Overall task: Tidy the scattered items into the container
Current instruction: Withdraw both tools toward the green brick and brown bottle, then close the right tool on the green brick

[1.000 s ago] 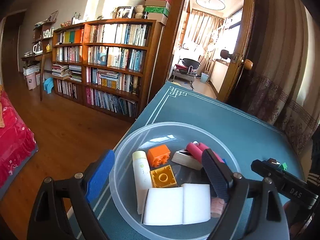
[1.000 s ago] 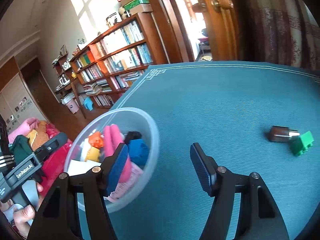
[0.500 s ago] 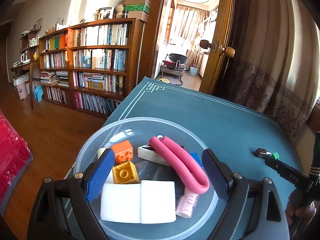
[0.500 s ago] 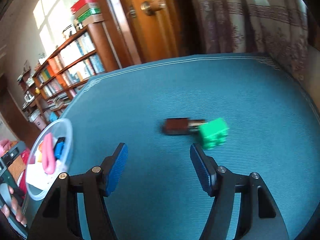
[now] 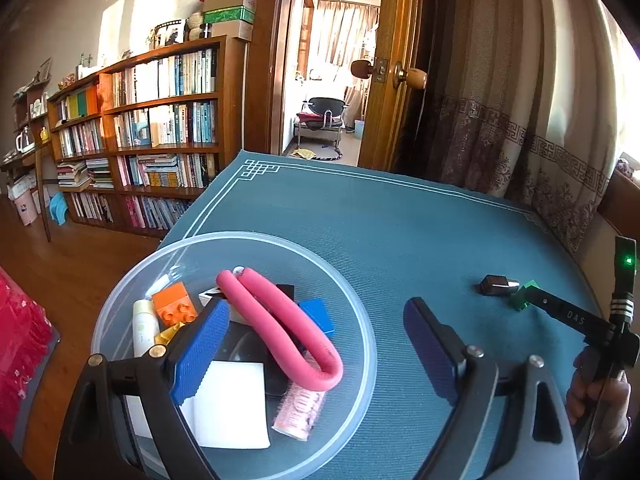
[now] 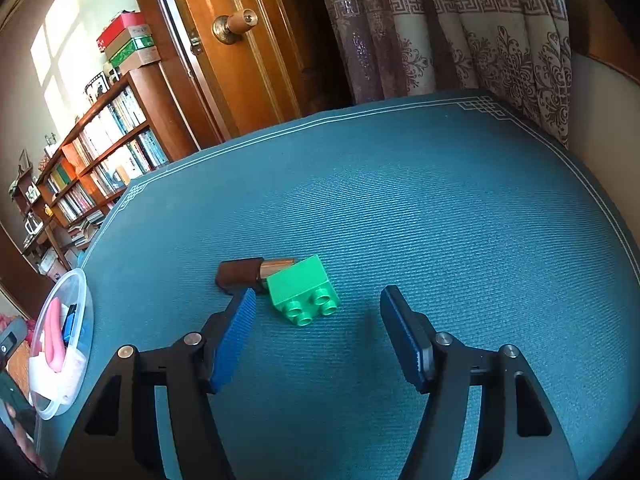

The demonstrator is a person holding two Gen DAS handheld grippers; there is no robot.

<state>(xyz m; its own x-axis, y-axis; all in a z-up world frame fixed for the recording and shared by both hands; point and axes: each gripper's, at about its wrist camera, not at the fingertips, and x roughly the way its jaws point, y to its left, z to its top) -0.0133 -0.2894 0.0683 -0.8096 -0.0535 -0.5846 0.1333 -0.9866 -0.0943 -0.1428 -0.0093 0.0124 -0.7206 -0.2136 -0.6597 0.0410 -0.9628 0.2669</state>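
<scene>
The right gripper (image 6: 316, 338) was held low over the teal table mat (image 6: 440, 208), its jaws spread wide and nothing gripped between them. Just ahead of its fingertips a green brick (image 6: 302, 290) was seen lying on its side with the studs turned toward the camera, touching a brown lipstick tube (image 6: 244, 274) laid behind it. Bare mat was left to the right of the brick and beyond it, as far as the white border lines near the curtain (image 6: 460, 28). The clear plastic bowl (image 6: 82, 292) was seen well apart at the mat's left edge.

The left gripper (image 5: 316, 344) was held over the near side of the bowl (image 5: 360, 320), its jaws likewise released and empty; its left finger was seen over the contents, its right finger over the mat outside the rim. Inside the bowl a pink foam curler (image 5: 280, 328), an orange brick (image 5: 176, 306), a blue brick (image 5: 318, 314), a white tube (image 5: 144, 326), a white sponge (image 5: 228, 408) and a pink hair roller (image 5: 298, 410) were gathered. The bowl was set close to the mat's left edge, above the wooden floor (image 5: 72, 272).
</scene>
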